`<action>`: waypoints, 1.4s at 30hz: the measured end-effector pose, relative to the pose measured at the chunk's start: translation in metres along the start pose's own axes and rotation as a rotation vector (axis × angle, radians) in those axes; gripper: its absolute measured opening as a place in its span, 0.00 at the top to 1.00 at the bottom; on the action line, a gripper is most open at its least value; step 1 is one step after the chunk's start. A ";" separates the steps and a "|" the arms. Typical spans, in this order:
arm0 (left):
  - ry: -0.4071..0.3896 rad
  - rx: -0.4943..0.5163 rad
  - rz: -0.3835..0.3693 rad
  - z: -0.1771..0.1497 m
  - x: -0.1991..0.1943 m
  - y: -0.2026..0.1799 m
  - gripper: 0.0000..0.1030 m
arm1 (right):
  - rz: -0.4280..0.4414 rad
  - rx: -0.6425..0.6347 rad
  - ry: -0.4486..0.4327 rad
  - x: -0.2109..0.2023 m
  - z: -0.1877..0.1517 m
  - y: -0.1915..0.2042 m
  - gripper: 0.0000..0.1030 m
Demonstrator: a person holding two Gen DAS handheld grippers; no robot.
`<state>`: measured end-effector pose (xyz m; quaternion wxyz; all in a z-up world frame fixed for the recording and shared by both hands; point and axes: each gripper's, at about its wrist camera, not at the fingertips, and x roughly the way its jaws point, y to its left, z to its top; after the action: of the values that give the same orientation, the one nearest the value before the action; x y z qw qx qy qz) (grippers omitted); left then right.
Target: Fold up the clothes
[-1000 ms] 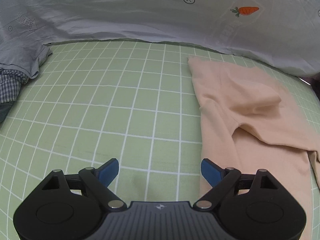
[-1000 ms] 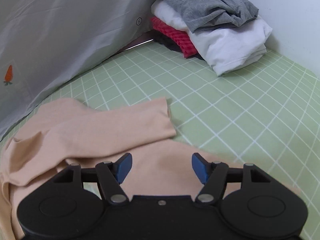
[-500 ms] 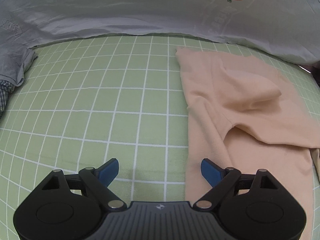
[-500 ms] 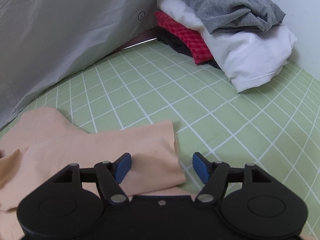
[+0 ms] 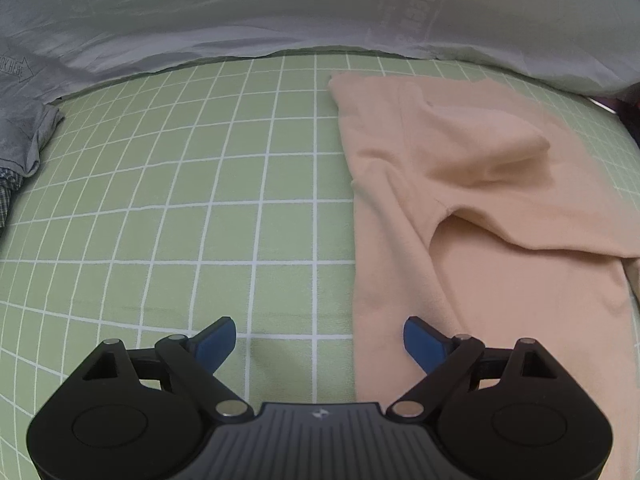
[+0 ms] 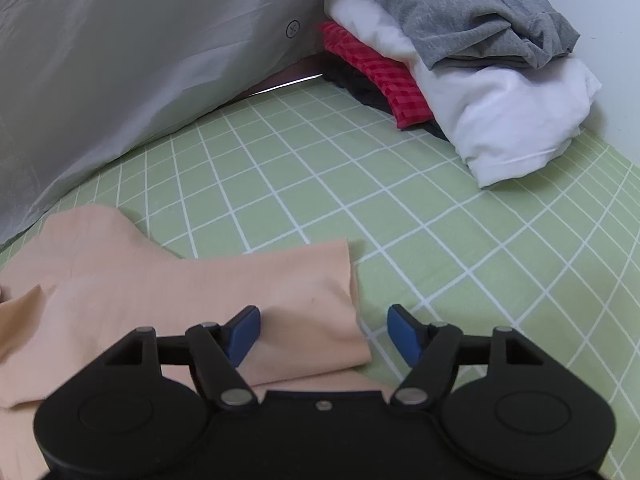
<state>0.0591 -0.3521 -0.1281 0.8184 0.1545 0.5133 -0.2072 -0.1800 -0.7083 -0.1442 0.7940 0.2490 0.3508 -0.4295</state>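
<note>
A peach long-sleeved garment (image 5: 480,208) lies flat on the green checked sheet (image 5: 200,200), one sleeve (image 5: 492,140) folded across its chest. My left gripper (image 5: 318,332) hovers open over the garment's left edge; the right fingertip (image 5: 420,340) is above cloth, the left above bare sheet. In the right wrist view the same garment (image 6: 120,280) fills the lower left. The end of its other sleeve (image 6: 312,280) lies between the fingers of my right gripper (image 6: 323,320), which stands open with its pads not pressing on the cloth.
A grey duvet with printed marks (image 5: 280,8) bounds the far side of the sheet (image 6: 440,240). A stack of folded clothes, grey on white on red (image 6: 500,120), sits at the back right by a wall. Crumpled grey and checked clothes (image 5: 24,136) lie at the far left.
The left gripper drifted right, so the garment's edge now lies between its fingers. The right gripper slid right along the garment to the sleeve end, then held still.
</note>
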 end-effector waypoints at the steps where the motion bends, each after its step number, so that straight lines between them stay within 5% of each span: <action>1: 0.007 0.005 0.012 0.000 0.002 0.000 0.11 | 0.000 -0.001 0.000 0.000 0.000 0.000 0.30; 4: 0.018 -0.013 0.014 0.001 0.005 0.003 0.07 | 0.017 -0.022 -0.003 0.001 0.001 0.002 0.31; 5: 0.019 -0.017 0.014 0.001 0.006 0.004 0.06 | 0.029 -0.035 -0.005 0.001 0.001 0.003 0.39; 7: 0.018 -0.018 0.014 0.001 0.007 0.005 0.04 | 0.059 -0.088 -0.007 0.001 0.002 0.008 0.58; 9: 0.015 -0.014 0.022 0.000 0.007 0.004 0.02 | 0.090 -0.150 -0.003 0.001 0.006 0.014 0.93; 14: 0.006 -0.019 0.017 -0.001 0.008 0.005 0.00 | 0.113 -0.228 -0.079 -0.007 0.035 0.025 0.93; 19: -0.002 -0.031 0.009 -0.001 0.008 0.005 0.00 | 0.099 -0.190 -0.323 -0.045 0.089 0.029 0.93; 21: 0.003 -0.043 0.003 -0.001 0.008 0.007 0.00 | 0.079 -0.180 -0.368 -0.049 0.101 0.030 0.92; 23: 0.011 -0.056 -0.002 -0.001 0.008 0.009 0.00 | 0.039 -0.182 -0.323 -0.035 0.106 0.030 0.86; 24: 0.018 -0.060 -0.003 0.000 0.007 0.010 0.00 | 0.004 -0.182 -0.268 -0.025 0.104 0.030 0.72; 27: 0.038 -0.072 -0.005 0.003 0.005 0.013 0.01 | -0.060 -0.167 -0.155 -0.007 0.086 0.026 0.61; 30: 0.021 -0.089 -0.011 0.009 -0.003 0.022 0.02 | -0.052 -0.107 -0.105 -0.006 0.062 0.019 0.36; 37: -0.052 -0.197 -0.093 0.046 -0.002 0.045 0.16 | -0.055 -0.040 -0.029 -0.015 0.009 0.013 0.34; 42: -0.087 -0.169 -0.183 0.081 0.019 0.028 0.28 | -0.120 -0.035 -0.031 -0.019 -0.014 0.025 0.29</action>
<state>0.1430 -0.3691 -0.1100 0.8277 0.0282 0.5048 -0.2436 -0.1701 -0.6764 -0.1361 0.7766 0.2067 0.3601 -0.4738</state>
